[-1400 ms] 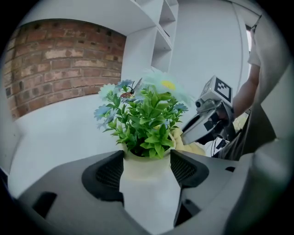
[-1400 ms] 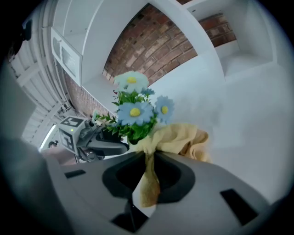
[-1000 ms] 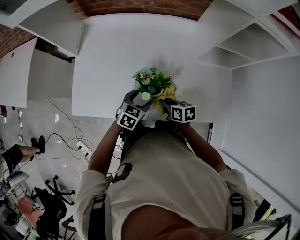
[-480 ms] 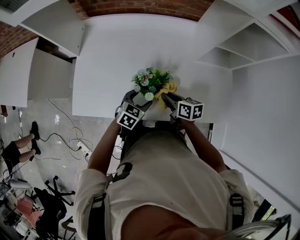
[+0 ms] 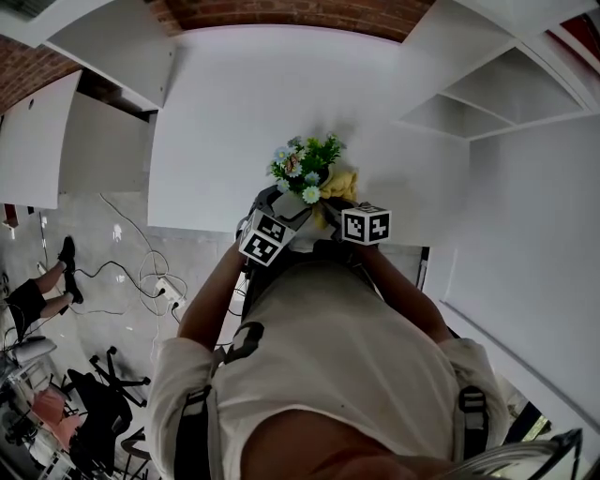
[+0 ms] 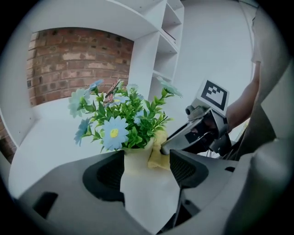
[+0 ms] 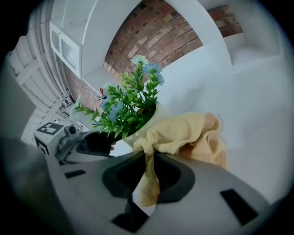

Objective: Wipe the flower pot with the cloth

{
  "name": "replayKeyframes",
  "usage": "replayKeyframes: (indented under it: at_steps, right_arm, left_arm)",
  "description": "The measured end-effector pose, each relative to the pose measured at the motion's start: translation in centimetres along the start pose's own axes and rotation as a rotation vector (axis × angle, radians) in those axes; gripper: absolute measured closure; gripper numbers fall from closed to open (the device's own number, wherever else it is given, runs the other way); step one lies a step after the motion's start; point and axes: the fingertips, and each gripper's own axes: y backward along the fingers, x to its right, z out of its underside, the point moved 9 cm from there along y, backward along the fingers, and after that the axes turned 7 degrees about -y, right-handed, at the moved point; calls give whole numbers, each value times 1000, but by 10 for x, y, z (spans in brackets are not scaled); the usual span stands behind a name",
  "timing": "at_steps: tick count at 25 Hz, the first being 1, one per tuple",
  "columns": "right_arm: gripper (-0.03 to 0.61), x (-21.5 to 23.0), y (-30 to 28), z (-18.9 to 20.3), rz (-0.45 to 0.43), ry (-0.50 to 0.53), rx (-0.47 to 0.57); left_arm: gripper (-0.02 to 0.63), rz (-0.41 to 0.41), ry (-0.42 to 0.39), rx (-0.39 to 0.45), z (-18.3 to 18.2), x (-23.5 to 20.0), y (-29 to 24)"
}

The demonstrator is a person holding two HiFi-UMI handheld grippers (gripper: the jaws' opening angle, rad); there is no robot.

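Observation:
A white flower pot point(image 6: 146, 183) with green leaves and pale blue flowers point(image 6: 120, 120) sits clamped between the jaws of my left gripper point(image 6: 147, 170), held above the white table. My right gripper point(image 7: 146, 173) is shut on a yellow cloth point(image 7: 183, 133), and the bunched cloth presses against the pot's rim point(image 7: 146, 128) on its right side. In the head view the flowers point(image 5: 305, 169) rise just beyond both marker cubes, with the cloth point(image 5: 339, 181) to their right, my left gripper point(image 5: 281, 208) below the blooms and my right gripper point(image 5: 328, 208) beside it.
A white table point(image 5: 244, 112) spreads beyond the pot, with white shelving point(image 5: 487, 94) at the right and a brick wall point(image 5: 281, 11) behind. On the floor at left lie cables point(image 5: 141, 272) and an office chair point(image 5: 98, 403); a person's legs point(image 5: 37, 291) are there too.
My right gripper with the cloth swung out to the right, then came back in toward the pot. The pot and flowers shifted slightly right and up in the head view.

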Motion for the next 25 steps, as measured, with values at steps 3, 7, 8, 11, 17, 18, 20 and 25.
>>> replayKeyframes:
  at_steps: [3,7,8,11,17,18,20,25]
  right_arm:
    - [509,2,-1,-4,-2,6,-17]
    - [509,1,8,-10,-9,5,-5]
    - [509,-2,12,-13,-15,4,4]
    - [509,-10,22,-24,-36,8,43]
    - [509,-19,22,-35,-75,3,98]
    - [509,-18,21,-32,-73,6,87]
    - [509,-15,17,-23,-66,0,61]
    - [509,-8,2,1,-32,-13,-15]
  left_arm:
    - [292,-13,-27,-3,0,-9,1]
    - [291,-24,-77,-1,-3,-29,6]
    - [291,-14,-86,-2,-4,-33,7]
    - [291,9,-113,-16,-5,-39,4]
    - [291,-14,-72,7,-6,-27,-4]
    - [291,-20,-60,11,-5,-25,-4]
    - [291,-20,-49,9,-4,-20,-2]
    - [291,1,-47,2,0,-7,5]
